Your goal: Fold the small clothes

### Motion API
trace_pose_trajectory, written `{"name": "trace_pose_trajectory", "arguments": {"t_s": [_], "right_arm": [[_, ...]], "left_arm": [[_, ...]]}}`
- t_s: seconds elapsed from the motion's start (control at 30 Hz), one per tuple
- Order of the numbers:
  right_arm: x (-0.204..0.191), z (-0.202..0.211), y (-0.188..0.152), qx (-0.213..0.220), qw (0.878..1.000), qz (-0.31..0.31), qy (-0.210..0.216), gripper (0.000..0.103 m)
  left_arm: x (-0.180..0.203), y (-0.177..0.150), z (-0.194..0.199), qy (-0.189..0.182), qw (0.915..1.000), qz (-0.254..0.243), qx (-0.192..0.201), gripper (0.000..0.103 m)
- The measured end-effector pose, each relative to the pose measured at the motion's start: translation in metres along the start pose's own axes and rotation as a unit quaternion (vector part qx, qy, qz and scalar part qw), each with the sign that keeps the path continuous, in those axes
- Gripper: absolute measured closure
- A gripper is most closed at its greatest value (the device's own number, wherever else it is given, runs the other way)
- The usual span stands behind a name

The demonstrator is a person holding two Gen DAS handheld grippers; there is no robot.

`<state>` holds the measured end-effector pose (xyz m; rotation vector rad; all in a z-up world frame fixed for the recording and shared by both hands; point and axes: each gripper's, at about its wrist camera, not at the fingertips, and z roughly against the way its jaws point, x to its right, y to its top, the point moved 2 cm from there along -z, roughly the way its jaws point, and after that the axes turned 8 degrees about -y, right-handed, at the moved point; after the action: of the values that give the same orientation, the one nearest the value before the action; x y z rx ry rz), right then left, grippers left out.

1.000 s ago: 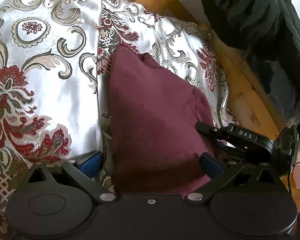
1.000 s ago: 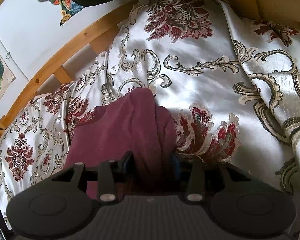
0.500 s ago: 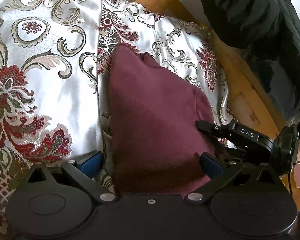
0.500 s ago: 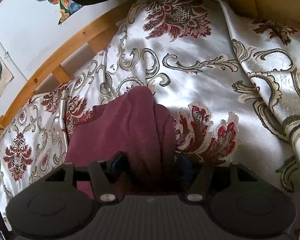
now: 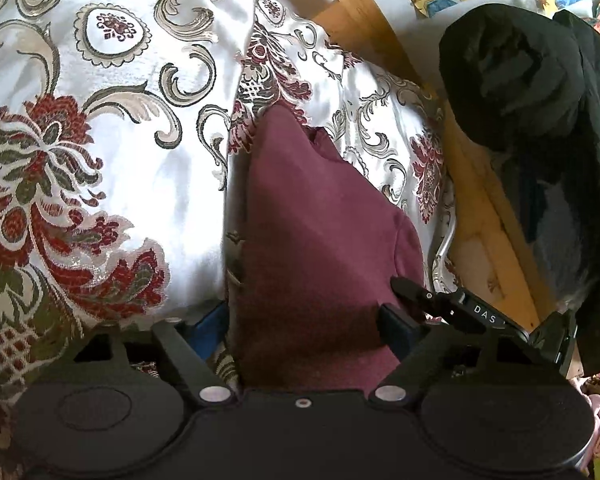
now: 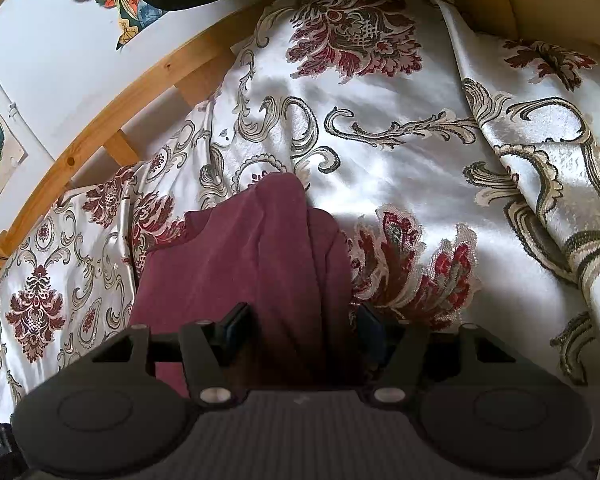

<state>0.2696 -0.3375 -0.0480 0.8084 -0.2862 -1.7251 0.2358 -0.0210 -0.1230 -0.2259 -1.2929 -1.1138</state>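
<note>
Maroon garment [image 5: 316, 240], folded into a long narrow wedge, lying on the satin floral bedspread [image 5: 100, 160], point toward 12 o'clock in both wrist views. Soft knit, smooth top face, a small notch near the tip, a fold ridge down the right side. Between the pads of the left gripper [image 5: 306, 326], now closing in from its widest of a second ago, pads not yet pressing. Straddled too by the right gripper [image 6: 300, 330], released and wider than a second earlier. Wooden bed rail [image 5: 480, 184] at 2 o'clock, black clothing [image 5: 540, 100] beyond.
</note>
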Motion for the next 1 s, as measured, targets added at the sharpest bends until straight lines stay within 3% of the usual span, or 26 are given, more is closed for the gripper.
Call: {"name": "trace_pose_trajectory", "arguments": {"t_s": [0.1, 0.3, 0.43, 0.6, 0.8, 1.0], "right_arm": [[0.0, 0.0, 0.0, 0.0, 1.0, 0.003, 0.001, 0.038], [-0.01, 0.003, -0.002, 0.007, 0.999, 0.037, 0.003, 0.059], [-0.017, 0.013, -0.002, 0.028, 0.998, 0.056, 0.002, 0.072], [-0.037, 0.035, -0.007, 0.074, 0.993, 0.095, 0.006, 0.077], [-0.081, 0.064, -0.02, 0.145, 0.976, 0.163, 0.021, 0.078], [-0.138, 0.081, -0.027, 0.241, 0.94, 0.236, 0.051, 0.078]], "left_arm": [[0.0, -0.001, 0.0, -0.004, 1.0, -0.003, -0.003, 0.034], [0.005, -0.001, -0.001, -0.003, 0.9997, -0.022, -0.003, 0.046], [0.009, 0.002, 0.001, -0.001, 0.9997, -0.025, -0.007, 0.052], [0.026, 0.008, 0.007, 0.008, 0.9979, -0.063, -0.014, 0.057], [0.052, 0.02, 0.031, 0.02, 0.99, -0.139, 0.009, 0.059], [0.061, 0.036, 0.066, 0.038, 0.9792, -0.188, 0.067, 0.059]]}}
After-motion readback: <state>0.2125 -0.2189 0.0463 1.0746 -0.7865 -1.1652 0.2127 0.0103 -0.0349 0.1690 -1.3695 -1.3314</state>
